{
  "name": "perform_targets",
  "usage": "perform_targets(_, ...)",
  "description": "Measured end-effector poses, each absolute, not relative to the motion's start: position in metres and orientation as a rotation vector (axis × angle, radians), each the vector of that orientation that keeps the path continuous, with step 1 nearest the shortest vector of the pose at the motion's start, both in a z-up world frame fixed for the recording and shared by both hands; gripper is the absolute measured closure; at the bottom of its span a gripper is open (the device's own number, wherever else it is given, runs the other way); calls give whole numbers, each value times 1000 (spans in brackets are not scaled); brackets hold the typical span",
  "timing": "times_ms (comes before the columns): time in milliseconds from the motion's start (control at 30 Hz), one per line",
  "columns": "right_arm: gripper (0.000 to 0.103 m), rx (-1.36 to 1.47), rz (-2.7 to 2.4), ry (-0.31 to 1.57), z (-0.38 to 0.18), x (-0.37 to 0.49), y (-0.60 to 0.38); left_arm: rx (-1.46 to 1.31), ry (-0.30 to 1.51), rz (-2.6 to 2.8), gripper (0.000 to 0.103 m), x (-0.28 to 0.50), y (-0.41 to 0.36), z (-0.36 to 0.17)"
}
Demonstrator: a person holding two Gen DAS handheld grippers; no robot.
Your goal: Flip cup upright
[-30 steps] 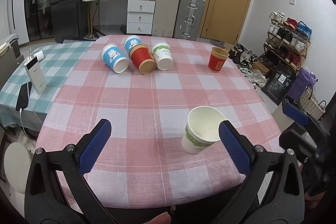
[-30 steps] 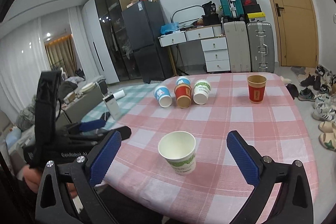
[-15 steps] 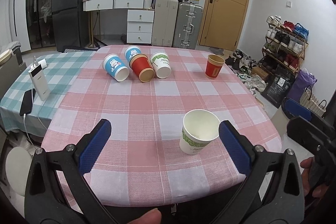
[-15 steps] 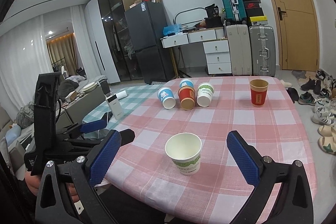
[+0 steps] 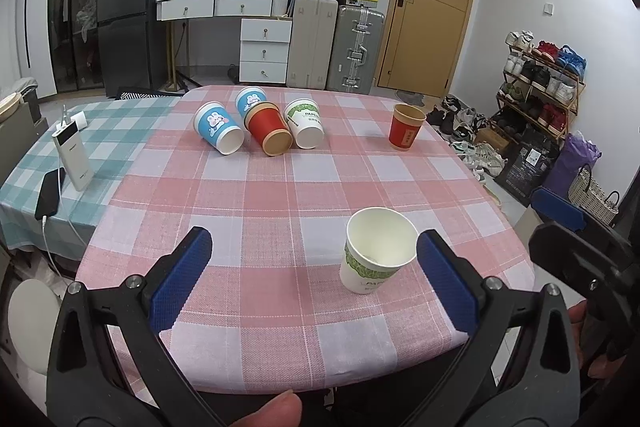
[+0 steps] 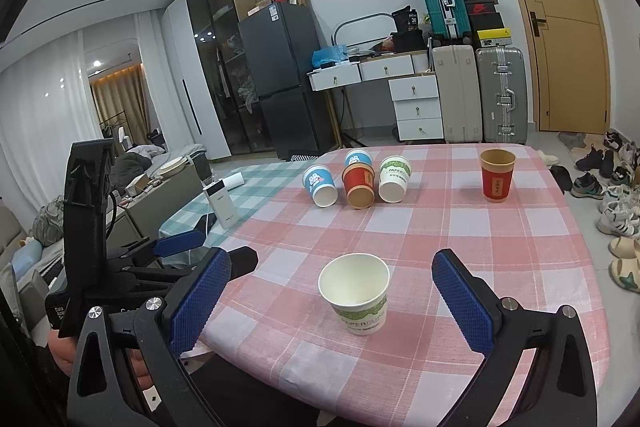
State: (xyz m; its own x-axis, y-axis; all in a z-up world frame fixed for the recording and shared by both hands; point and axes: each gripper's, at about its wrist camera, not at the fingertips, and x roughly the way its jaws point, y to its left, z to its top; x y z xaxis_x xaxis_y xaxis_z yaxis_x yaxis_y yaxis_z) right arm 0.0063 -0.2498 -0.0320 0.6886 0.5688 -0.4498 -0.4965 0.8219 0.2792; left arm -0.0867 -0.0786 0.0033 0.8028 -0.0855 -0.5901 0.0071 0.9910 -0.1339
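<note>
A white paper cup with a green band (image 5: 376,251) (image 6: 356,293) stands upright near the front edge of the pink checked table (image 5: 280,195). A red cup (image 5: 405,127) (image 6: 497,175) stands upright at the far right. Several cups lie on their sides at the back: a blue one (image 5: 219,131), a red one (image 5: 269,134), a white and green one (image 5: 305,129), and another blue one (image 5: 250,99) behind them. My left gripper (image 5: 314,281) is open and empty, held back from the front edge. My right gripper (image 6: 332,297) is open and empty, with the white cup just ahead of it.
A white power bank (image 5: 74,159) and a phone (image 5: 49,193) lie on the green checked cloth at the left. Suitcases (image 5: 336,47), a drawer unit (image 5: 264,51) and a fridge (image 5: 132,7) stand behind the table. A shoe rack (image 5: 540,87) stands at the right.
Both grippers have drawn back and up from the table, both staying open. The white cup stays upright in place.
</note>
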Motion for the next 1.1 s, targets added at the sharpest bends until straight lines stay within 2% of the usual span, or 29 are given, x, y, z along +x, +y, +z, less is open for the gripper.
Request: perform_targets(1100, 0, 153, 598, 571, -37, 7, -251, -125, 645, -56, 1, -84, -80, -2)
